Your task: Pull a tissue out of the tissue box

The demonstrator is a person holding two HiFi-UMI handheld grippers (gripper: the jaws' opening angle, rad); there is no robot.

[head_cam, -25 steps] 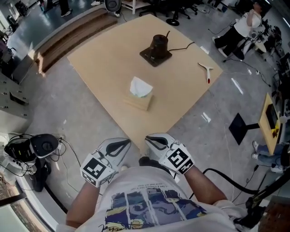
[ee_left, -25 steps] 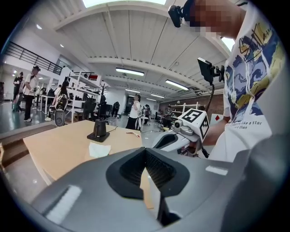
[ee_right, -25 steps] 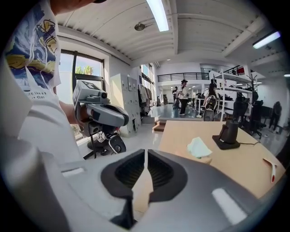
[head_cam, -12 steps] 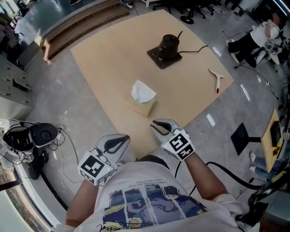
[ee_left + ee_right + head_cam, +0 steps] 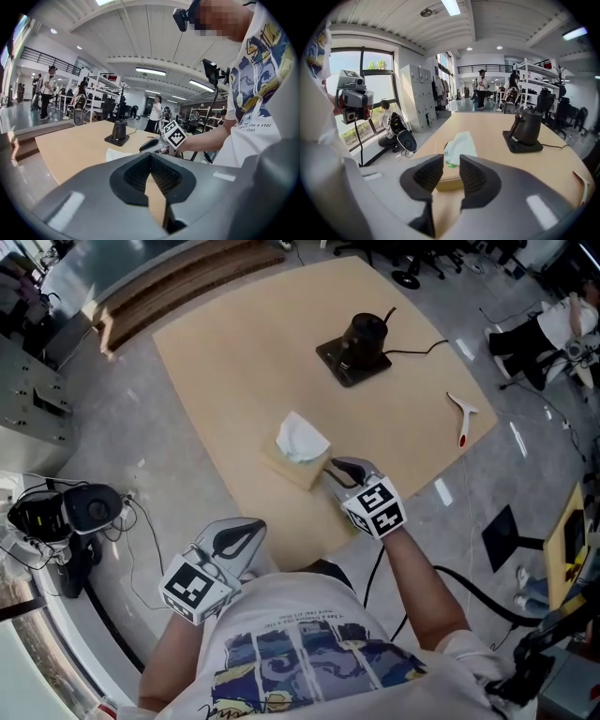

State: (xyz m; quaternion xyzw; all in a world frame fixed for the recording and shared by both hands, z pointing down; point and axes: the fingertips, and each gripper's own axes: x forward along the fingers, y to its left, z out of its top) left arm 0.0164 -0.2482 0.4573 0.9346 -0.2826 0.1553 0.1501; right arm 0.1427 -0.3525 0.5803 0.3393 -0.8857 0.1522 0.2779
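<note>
A tan tissue box (image 5: 289,468) sits near the front edge of the wooden table (image 5: 225,352), with a white tissue (image 5: 302,437) sticking up from its top. My right gripper (image 5: 339,468) is just right of the box at its near corner. Its jaws are opening with nothing between them. In the right gripper view the tissue (image 5: 460,142) and box (image 5: 450,182) lie just beyond the gripper (image 5: 451,161). My left gripper (image 5: 244,532) hangs off the table's front edge, well short of the box. Its pads (image 5: 150,157) meet at the tips, holding nothing.
At the far side of the table stands a black device (image 5: 361,341) on a square base, with a cable. A white tool with a red tip (image 5: 461,418) lies at the right edge. Black gear and cables (image 5: 66,512) sit on the floor at left.
My right gripper has moved forward from near my body to the tissue box, and its jaws have parted. My left gripper has shifted a little forward.
</note>
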